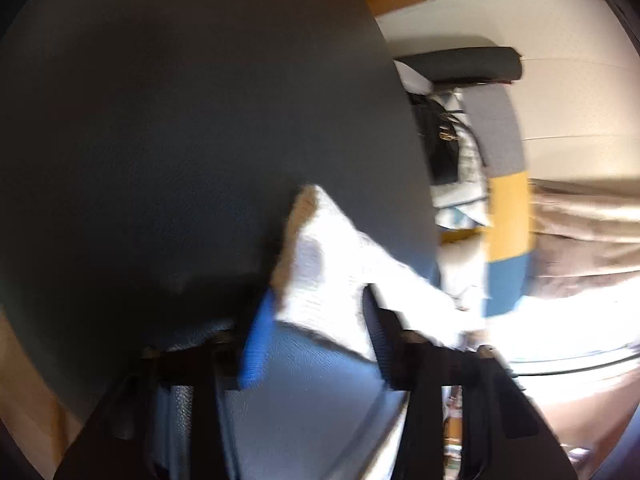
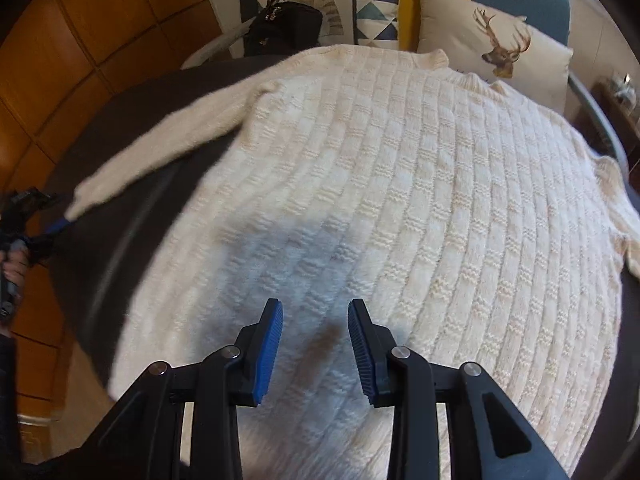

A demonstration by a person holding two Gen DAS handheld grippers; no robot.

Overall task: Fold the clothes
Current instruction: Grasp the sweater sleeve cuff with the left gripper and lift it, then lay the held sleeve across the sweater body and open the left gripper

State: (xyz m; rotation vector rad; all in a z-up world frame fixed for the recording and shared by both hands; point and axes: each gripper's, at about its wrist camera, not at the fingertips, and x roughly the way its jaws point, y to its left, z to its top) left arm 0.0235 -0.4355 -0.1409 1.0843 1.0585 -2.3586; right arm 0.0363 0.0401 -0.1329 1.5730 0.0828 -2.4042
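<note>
A cream knitted sweater (image 2: 400, 184) lies spread flat on a dark round table (image 2: 120, 240), neck toward the far side. Its left sleeve (image 2: 168, 144) stretches out toward the table's left edge. My right gripper (image 2: 315, 308) hovers open over the sweater's lower body, nothing between its blue pads. In the right wrist view my left gripper (image 2: 54, 228) sits at the sleeve's cuff. The blurred left wrist view shows that cuff (image 1: 328, 264) lying between the widely spread fingers of the left gripper (image 1: 316, 340), draped against the right finger.
Behind the table stands a sofa with a deer-print pillow (image 2: 496, 52), a triangle-pattern pillow (image 2: 378, 12) and a black handbag (image 2: 284, 28). Wooden floor (image 2: 60, 60) lies to the left. A hand (image 2: 14, 270) holds the left gripper at the table's left edge.
</note>
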